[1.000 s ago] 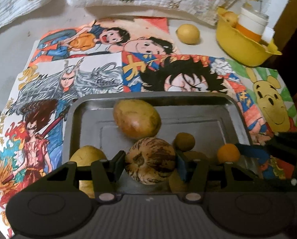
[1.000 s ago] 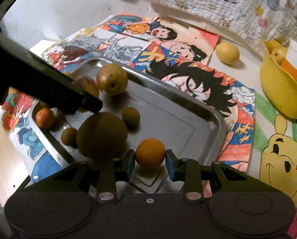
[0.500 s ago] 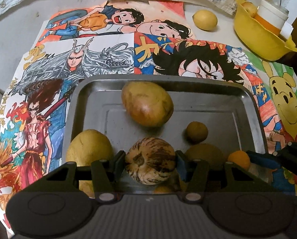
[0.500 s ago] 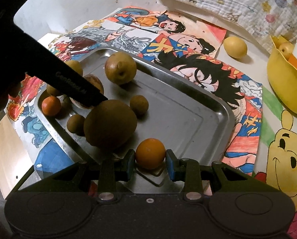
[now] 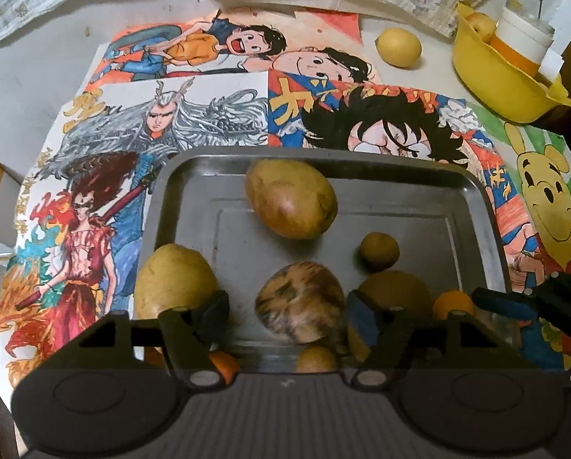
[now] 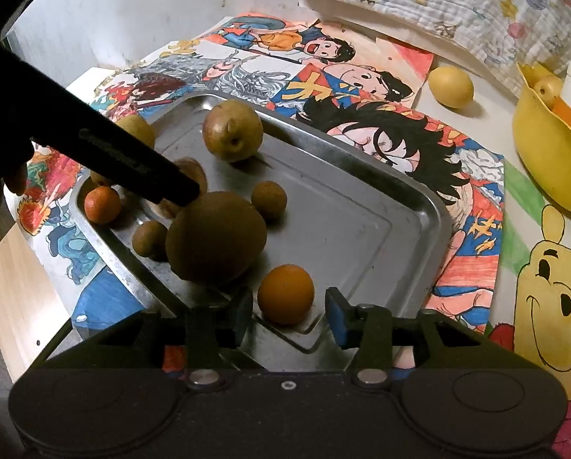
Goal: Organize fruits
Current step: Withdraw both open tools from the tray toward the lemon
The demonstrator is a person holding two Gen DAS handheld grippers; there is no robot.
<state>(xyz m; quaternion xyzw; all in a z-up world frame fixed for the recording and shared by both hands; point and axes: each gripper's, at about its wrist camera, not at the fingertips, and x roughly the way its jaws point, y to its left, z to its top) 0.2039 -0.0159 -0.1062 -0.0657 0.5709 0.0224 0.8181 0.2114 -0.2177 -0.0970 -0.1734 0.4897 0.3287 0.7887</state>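
A metal tray (image 5: 323,157) (image 6: 362,153) lies on cartoon drawings and holds several fruits. My left gripper (image 5: 287,315) hangs over its near side with its jaws opening. A brown-striped fruit (image 5: 300,302), blurred, lies between them with a gap at each pad. My right gripper (image 6: 288,315) is over the tray's near corner, its jaws opening too. A small orange (image 6: 285,293) rests on the tray between its blue pads (image 6: 335,317), untouched. The left gripper's black finger (image 6: 132,160) crosses the right wrist view. A lemon (image 5: 398,46) (image 6: 451,87) lies on the table beyond the tray.
In the tray are a big yellow-brown fruit (image 5: 291,199), a yellow one (image 5: 174,283), a large brown round one (image 6: 216,237), small brown ones (image 6: 269,199) and a second orange (image 6: 102,204). A yellow bowl (image 5: 507,88) with a cup stands at the back right. Patterned cloth lies behind.
Both grippers have opened. The left one has let go of the striped fruit, which has dropped a little. The right one has let go of the orange, which now sits on the tray.
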